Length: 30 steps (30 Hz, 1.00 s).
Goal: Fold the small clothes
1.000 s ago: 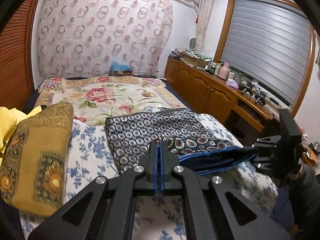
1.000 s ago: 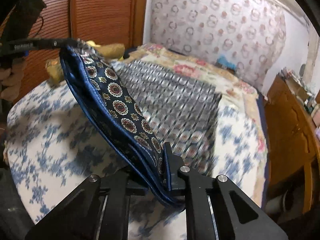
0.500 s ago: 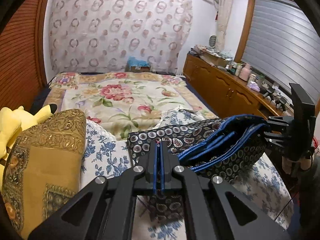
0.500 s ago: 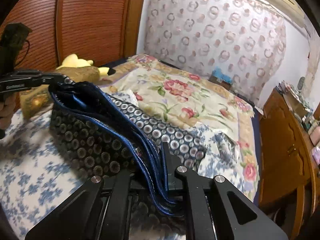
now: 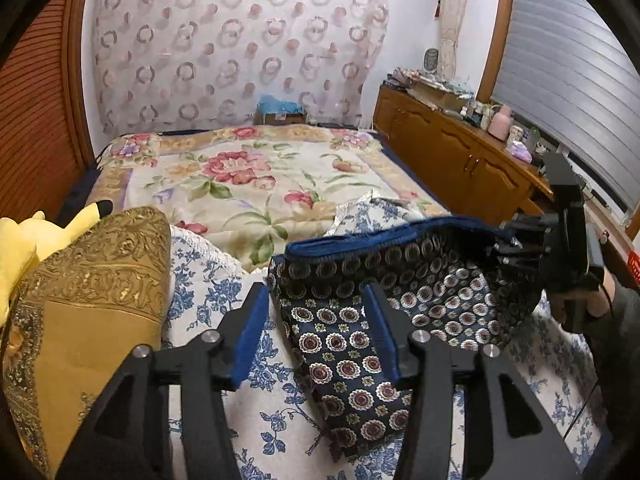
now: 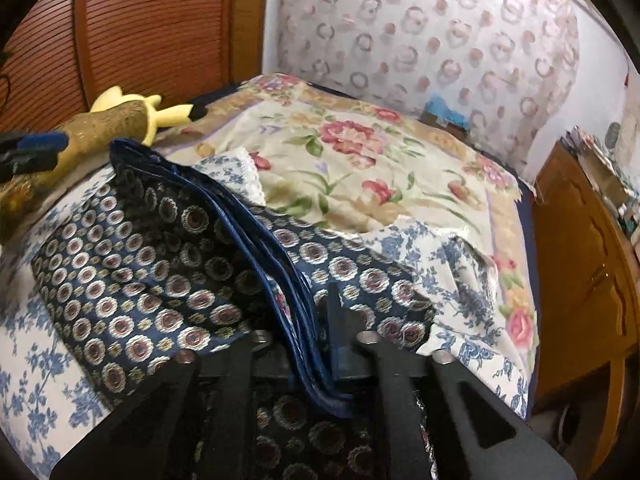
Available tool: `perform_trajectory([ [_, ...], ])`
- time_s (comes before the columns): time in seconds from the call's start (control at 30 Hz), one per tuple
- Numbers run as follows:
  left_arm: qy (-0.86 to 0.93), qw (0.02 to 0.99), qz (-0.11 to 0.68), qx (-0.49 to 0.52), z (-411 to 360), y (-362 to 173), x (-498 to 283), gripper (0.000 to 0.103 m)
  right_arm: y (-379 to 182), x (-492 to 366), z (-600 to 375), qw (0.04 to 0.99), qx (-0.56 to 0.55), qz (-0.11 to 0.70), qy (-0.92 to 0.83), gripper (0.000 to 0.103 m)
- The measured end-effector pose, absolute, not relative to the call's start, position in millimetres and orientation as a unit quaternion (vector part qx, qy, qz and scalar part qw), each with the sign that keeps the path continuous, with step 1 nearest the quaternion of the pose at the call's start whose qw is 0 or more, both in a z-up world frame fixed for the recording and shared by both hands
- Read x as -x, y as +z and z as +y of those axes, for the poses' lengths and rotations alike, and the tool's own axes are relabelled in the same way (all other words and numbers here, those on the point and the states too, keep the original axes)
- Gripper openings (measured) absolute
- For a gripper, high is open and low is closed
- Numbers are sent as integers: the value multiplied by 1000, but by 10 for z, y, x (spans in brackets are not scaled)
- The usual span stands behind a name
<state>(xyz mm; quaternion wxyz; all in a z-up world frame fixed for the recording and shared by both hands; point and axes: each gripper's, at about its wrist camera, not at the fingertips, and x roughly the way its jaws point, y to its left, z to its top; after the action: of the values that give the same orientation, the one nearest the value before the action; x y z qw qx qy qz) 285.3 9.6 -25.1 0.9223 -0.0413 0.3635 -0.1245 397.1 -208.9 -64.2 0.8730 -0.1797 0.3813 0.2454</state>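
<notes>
Left gripper (image 5: 316, 332): fingers (image 5: 250, 332) released and opening, parted over the cloth (image 5: 348, 364) without pressing it. Right gripper (image 6: 304, 316): fingers opening, the cloth's folded blue hem between them. The cloth lies folded near the bed's (image 5: 256, 404) front edge; a pillow (image 5: 92, 300) lies at its left edge.

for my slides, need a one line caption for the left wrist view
Left gripper opening over the folded cloth on the bed, pads clear of it.
</notes>
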Motion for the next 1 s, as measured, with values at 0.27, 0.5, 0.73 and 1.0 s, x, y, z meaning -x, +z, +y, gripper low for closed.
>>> perform_trajectory([
  [0.27,-103,910,401,38,53,-517,-3031,48,-311,-3975,-2426,908,133,353,184,64],
  [0.5,-96,904,415,36,34,-624,-3182,48,-366,-3871,-2685,894,106,389,193,72],
  [0.73,-95,894,436,42,33,-787,-3317,48,-705,-3971,-2760,878,77,432,193,72],
  [1.0,-118,889,437,73,81,-854,-3355,48,-831,-4108,-2727,864,50,447,228,70],
])
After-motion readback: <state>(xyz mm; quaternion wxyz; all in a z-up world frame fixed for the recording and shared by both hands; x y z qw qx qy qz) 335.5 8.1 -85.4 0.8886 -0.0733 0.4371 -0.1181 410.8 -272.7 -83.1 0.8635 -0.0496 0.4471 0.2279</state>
